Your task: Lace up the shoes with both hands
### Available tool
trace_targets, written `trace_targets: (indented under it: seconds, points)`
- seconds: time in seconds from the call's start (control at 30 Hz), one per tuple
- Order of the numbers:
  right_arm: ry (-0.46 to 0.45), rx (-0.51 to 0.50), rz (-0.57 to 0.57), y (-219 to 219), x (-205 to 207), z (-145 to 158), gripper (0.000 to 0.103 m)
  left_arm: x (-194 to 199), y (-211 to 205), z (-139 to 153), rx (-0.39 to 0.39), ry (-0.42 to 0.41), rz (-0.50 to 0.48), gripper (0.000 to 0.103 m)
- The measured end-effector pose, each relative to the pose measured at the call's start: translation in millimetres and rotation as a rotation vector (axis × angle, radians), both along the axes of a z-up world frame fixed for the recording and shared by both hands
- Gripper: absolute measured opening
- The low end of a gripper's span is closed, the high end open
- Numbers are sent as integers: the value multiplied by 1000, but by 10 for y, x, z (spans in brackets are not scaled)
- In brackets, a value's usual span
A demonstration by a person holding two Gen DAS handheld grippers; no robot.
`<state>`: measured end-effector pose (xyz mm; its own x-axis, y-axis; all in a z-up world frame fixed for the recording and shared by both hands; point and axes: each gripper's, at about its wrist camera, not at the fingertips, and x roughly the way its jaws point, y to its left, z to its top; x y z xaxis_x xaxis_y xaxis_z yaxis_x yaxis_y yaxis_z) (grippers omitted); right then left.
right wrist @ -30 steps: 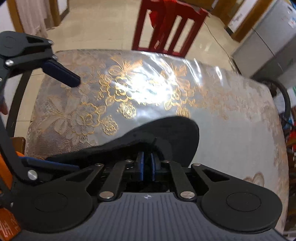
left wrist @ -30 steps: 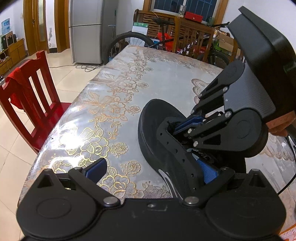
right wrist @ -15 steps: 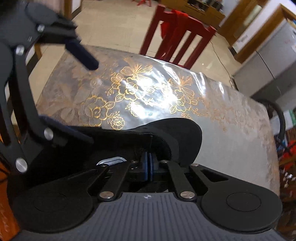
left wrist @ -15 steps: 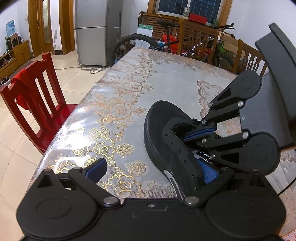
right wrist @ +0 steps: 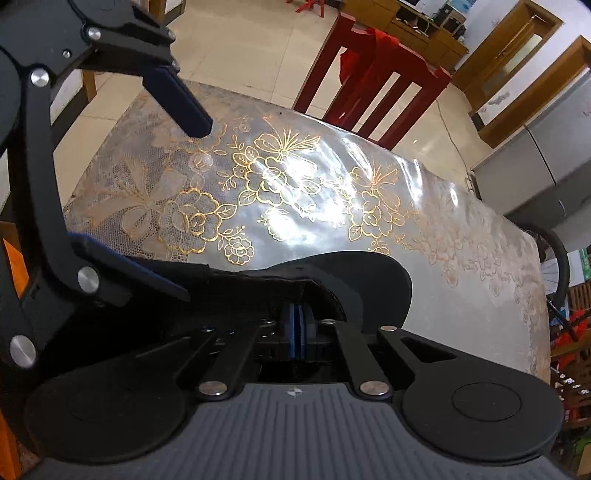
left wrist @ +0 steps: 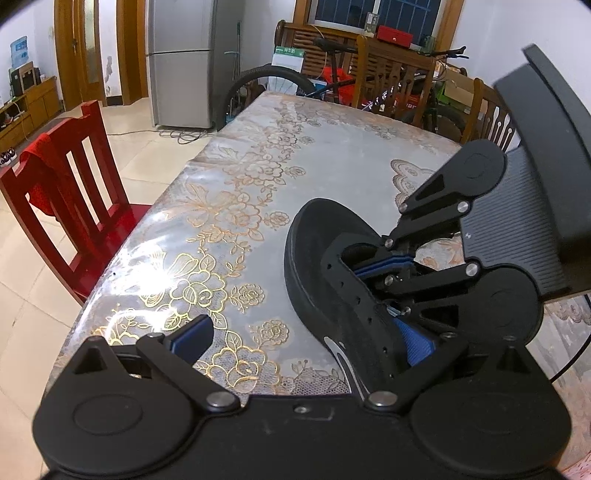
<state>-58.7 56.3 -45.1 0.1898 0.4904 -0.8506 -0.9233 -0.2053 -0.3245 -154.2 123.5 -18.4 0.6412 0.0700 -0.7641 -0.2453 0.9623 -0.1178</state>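
In the right wrist view, the right gripper point(right wrist: 297, 332) sits at lower center, its 2 blue pads pressed together inside the black shoe's point(right wrist: 354, 273) throat; any lace between them is hidden. The left gripper point(left wrist: 303, 332) stands wide open, one finger inside the shoe point(left wrist: 332, 280), whose long axis runs away up-frame across the table point(left wrist: 229, 206).

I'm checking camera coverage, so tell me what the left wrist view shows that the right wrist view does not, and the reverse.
Only the left wrist view shows the row of lace holes down the black shoe's side, the wooden chairs and the window.

Only the right wrist view shows the right claw's blue pads pressed together end-on inside the shoe opening.

Both show the black shoe, the floral tablecloth, the red chair, the fridge, the bicycle wheel and the open left claw.
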Motion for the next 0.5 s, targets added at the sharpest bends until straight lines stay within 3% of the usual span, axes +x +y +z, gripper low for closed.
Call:
trace_targets:
  seconds: [0.5]
  points:
    - [54,84,76,-195,71,37,2,25,-2,-15,-4,12,-10,102]
